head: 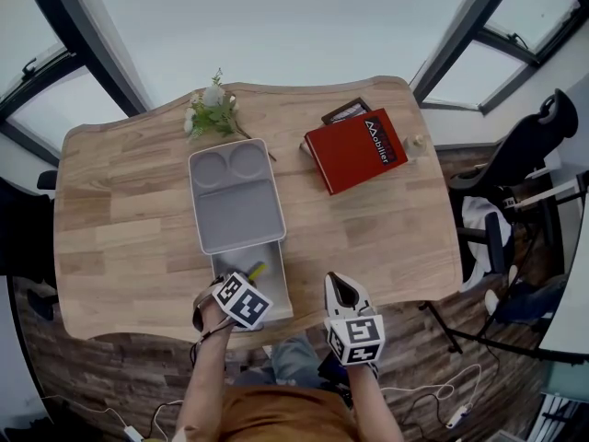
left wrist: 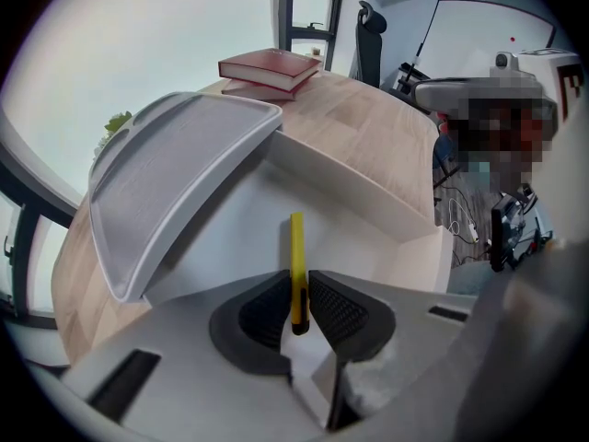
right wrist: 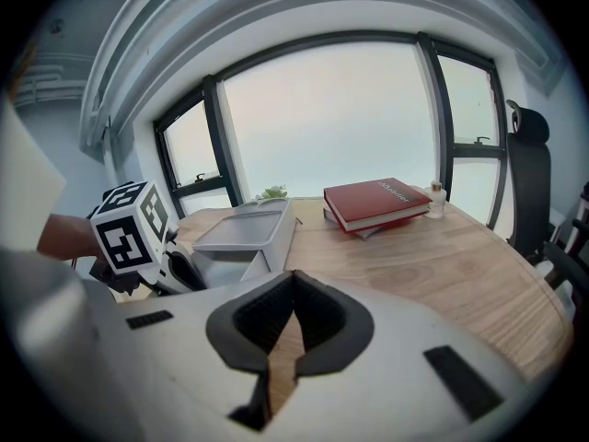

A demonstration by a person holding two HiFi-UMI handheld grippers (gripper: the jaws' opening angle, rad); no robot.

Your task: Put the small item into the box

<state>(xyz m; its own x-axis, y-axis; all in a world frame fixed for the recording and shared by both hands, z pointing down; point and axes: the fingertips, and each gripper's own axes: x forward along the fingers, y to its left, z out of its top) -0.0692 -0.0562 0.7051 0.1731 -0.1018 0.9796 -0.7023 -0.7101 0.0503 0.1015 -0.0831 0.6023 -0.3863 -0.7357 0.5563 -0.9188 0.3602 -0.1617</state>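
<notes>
The left claw (left wrist: 298, 291) pinches the yellow stick's (left wrist: 296, 247) near end, over the open box (left wrist: 363, 184). The right claw (right wrist: 294, 288) is closed, empty.

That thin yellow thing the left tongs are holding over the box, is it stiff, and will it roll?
The yellow item juts straight past the left tongs without sagging, so probably stiff. It is slim, so likely light. Its flat-looking sides suggest it would slide rather than roll, though I can't be sure.
</notes>
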